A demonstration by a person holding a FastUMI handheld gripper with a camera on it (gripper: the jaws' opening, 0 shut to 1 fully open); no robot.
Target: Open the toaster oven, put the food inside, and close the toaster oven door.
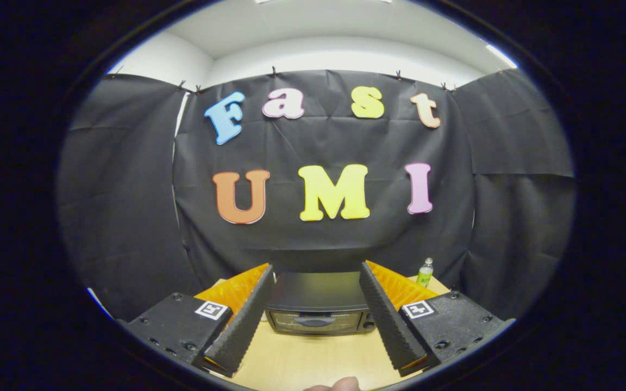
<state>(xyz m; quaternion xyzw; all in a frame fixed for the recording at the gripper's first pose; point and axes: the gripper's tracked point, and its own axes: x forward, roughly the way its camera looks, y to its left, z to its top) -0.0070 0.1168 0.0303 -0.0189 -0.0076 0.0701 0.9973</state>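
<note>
A black toaster oven [317, 304] stands on the light wooden table [313, 358], well beyond my fingertips and framed by the gap between them. Its glass door [315, 321] is closed, with the handle across the front. My gripper [315, 271] is open, fingers spread wide, with nothing between them. A small rounded piece of something pale [340, 384] shows at the near table edge below the fingers; I cannot tell what it is.
A small bottle with a green label [425, 272] stands on the table to the right of the oven, near the black cloth wall. Bare tabletop lies between the fingers and the oven.
</note>
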